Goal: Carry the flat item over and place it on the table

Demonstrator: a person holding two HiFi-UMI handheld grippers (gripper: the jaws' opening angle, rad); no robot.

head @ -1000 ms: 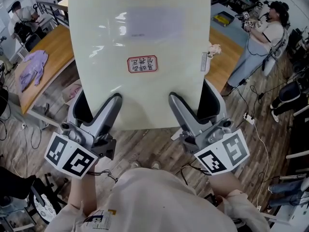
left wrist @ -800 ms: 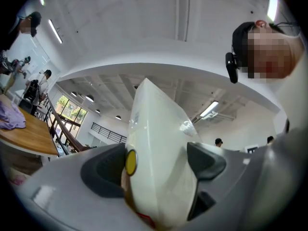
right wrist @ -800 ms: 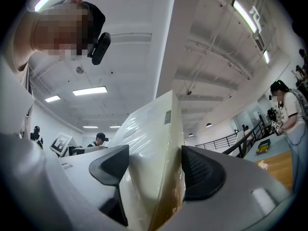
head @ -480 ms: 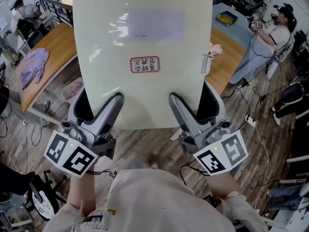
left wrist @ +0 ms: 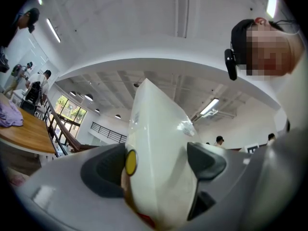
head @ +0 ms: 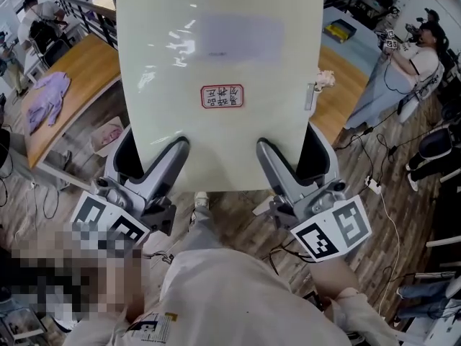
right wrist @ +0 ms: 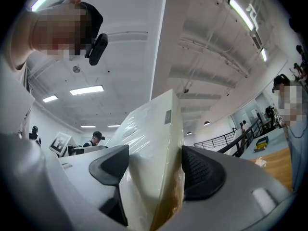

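Two tools, left [head: 151, 150], right [head: 290, 148] — panel [head: 216, 56] edge clamped

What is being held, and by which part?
The pale flat panel, held by its near edge: left gripper clamps near the left corner, right gripper near the right.

The flat panel [head: 216, 56] is pale cream and glossy, wrapped in clear film that wrinkles and catches the ceiling lights. In the right gripper view its edge looks brownish and rough, like cardboard. A red-bordered paper label [head: 222, 96] sticks on its face. The left claw [head: 151, 153] and right claw [head: 292, 153] are smooth grey plastic with dark matt pads [right wrist: 202, 172], one finely dotted. The surface [head: 79, 67] is warm wood, with soft purple cloth [head: 43, 99] on it. The floor [head: 238, 215] shows grey-brown planks.
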